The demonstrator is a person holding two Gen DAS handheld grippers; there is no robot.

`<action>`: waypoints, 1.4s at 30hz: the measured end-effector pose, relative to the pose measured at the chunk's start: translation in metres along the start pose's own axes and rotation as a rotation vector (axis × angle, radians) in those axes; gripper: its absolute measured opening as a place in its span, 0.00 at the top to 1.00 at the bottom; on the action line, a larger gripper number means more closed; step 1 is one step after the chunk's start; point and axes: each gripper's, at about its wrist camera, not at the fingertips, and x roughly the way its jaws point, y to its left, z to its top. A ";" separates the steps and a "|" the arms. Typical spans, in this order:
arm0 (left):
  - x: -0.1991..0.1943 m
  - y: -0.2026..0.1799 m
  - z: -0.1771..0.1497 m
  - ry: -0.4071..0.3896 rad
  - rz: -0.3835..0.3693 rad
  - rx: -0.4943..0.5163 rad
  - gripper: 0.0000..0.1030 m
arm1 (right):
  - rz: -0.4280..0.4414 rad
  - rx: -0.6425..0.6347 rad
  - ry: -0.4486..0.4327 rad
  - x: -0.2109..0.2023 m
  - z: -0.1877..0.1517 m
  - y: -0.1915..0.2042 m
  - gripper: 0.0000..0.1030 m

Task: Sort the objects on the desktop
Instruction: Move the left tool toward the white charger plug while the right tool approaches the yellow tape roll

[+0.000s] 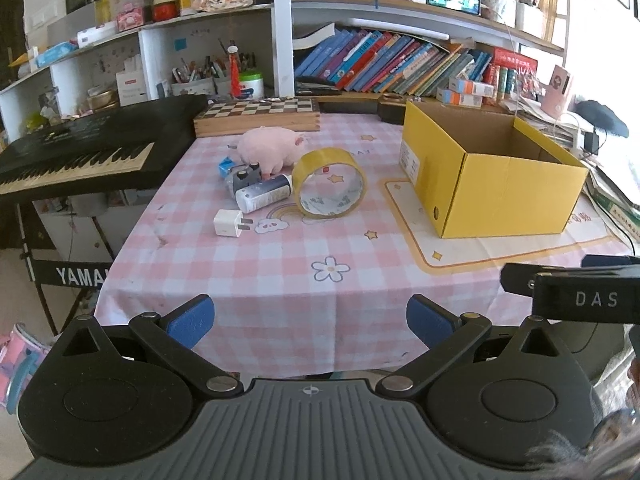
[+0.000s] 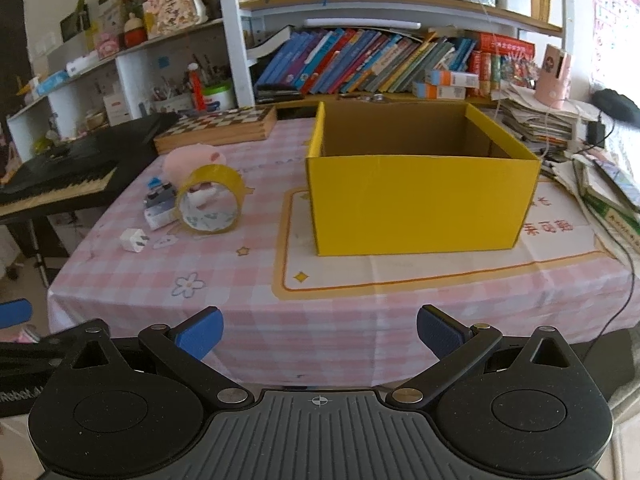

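On the pink checked tablecloth (image 1: pixel 280 272) lie a pink plush pig (image 1: pixel 268 148), a yellow tape roll (image 1: pixel 330 182), a white and dark bottle on its side (image 1: pixel 262 193), a small grey and blue object (image 1: pixel 240 174) and a white charger plug (image 1: pixel 229 223). An open yellow cardboard box (image 1: pixel 492 184) stands to the right. The right wrist view shows the box (image 2: pixel 420 204) straight ahead, with the tape roll (image 2: pixel 210 204), pig (image 2: pixel 192 160) and plug (image 2: pixel 134 240) to its left. My left gripper (image 1: pixel 310 320) and right gripper (image 2: pixel 320 332) are open and empty, both held off the table's near edge.
A black keyboard (image 1: pixel 80 156) stands left of the table. A chessboard box (image 1: pixel 256 114) lies at the far edge. Shelves of books (image 1: pixel 400 64) are behind. Stacked papers and cables (image 2: pixel 580 152) crowd the right side. The right gripper's body (image 1: pixel 576 296) shows at the left view's right edge.
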 end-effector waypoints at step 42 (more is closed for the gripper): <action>0.066 0.102 0.038 -0.038 0.113 -0.092 0.00 | 0.186 -0.151 -0.108 0.097 0.045 0.104 0.00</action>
